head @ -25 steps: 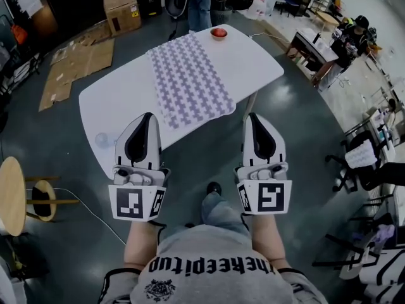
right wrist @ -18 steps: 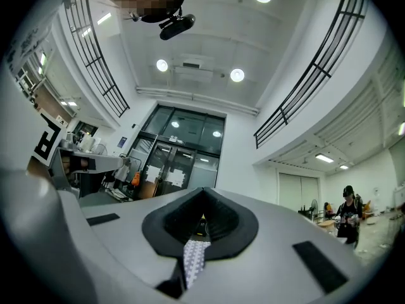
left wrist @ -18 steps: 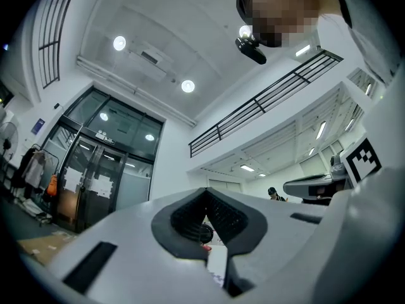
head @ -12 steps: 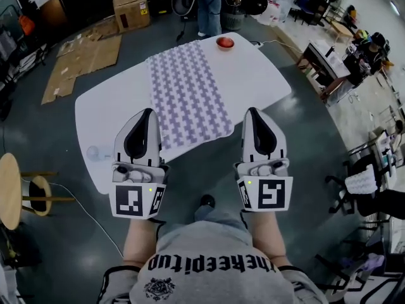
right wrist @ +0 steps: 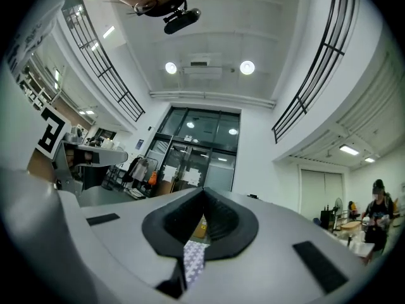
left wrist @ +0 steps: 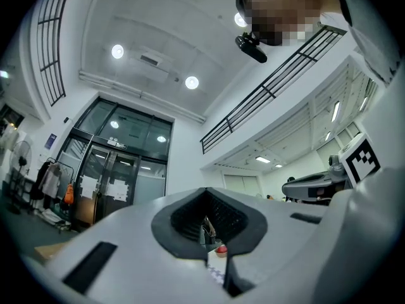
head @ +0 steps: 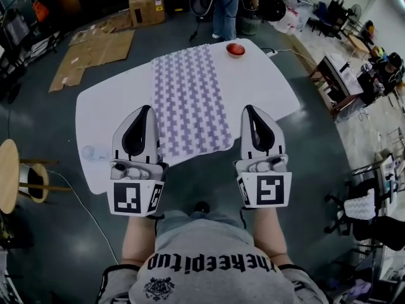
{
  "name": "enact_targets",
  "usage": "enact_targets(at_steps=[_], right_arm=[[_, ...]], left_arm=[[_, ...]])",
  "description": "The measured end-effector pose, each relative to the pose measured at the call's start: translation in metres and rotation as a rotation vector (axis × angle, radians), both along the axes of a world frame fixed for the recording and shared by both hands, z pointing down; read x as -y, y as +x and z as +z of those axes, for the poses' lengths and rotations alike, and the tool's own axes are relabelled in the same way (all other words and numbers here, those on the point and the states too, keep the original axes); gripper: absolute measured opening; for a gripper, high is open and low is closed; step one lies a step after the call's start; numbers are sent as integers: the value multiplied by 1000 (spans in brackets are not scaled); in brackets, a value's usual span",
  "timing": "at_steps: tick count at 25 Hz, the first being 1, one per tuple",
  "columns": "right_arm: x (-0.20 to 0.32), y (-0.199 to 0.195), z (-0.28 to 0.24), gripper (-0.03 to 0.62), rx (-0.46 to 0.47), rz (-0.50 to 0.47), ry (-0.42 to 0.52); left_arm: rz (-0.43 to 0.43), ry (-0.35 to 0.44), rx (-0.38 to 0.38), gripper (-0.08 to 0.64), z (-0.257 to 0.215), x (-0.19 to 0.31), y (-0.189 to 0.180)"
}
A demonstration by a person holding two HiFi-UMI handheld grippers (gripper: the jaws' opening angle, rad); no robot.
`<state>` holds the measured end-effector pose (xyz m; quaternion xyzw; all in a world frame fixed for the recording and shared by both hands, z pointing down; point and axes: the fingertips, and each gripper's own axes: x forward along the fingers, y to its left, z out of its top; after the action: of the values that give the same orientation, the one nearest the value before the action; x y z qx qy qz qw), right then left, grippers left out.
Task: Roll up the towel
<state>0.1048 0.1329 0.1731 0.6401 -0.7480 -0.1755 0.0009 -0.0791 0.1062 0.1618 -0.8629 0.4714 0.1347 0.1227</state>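
Observation:
A long towel with a purple and white pattern lies flat along the middle of a white table, its near end hanging at the table's front edge. My left gripper is shut and empty, held in the air just left of the towel's near end. To the right of that same end my right gripper is also shut, holding nothing. Through the closed jaws a sliver of towel shows in the right gripper view. In the left gripper view only a strip of the towel is visible.
A red bowl sits at the table's far end beside the towel. A person stands behind the table. Flattened cardboard lies on the floor at far left, a round wooden stool at left, desks and chairs at right.
Both grippers have come closer to the table's front edge, side by side. The table and towel now sit larger and nearer in the head view. Jaws stayed shut.

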Motion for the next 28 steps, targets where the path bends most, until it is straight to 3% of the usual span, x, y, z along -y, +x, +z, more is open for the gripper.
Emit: enact_targets(at_steps=[7,15,19,28], right_arm=[[29,-5,39,2,-52,-66,-110],[51,-19,123,2,-173,-131,-332],[58,-27,164,2,-250,-178,-420],[64,-43,272,3,-358,-294,-654]], left_arm=[[-29,-46,78,5,28,14,9],[7,-199,273,6,113,40,18],[61,-290,411,6,172,50,27],[228,-414,823,8,312,47,39]])
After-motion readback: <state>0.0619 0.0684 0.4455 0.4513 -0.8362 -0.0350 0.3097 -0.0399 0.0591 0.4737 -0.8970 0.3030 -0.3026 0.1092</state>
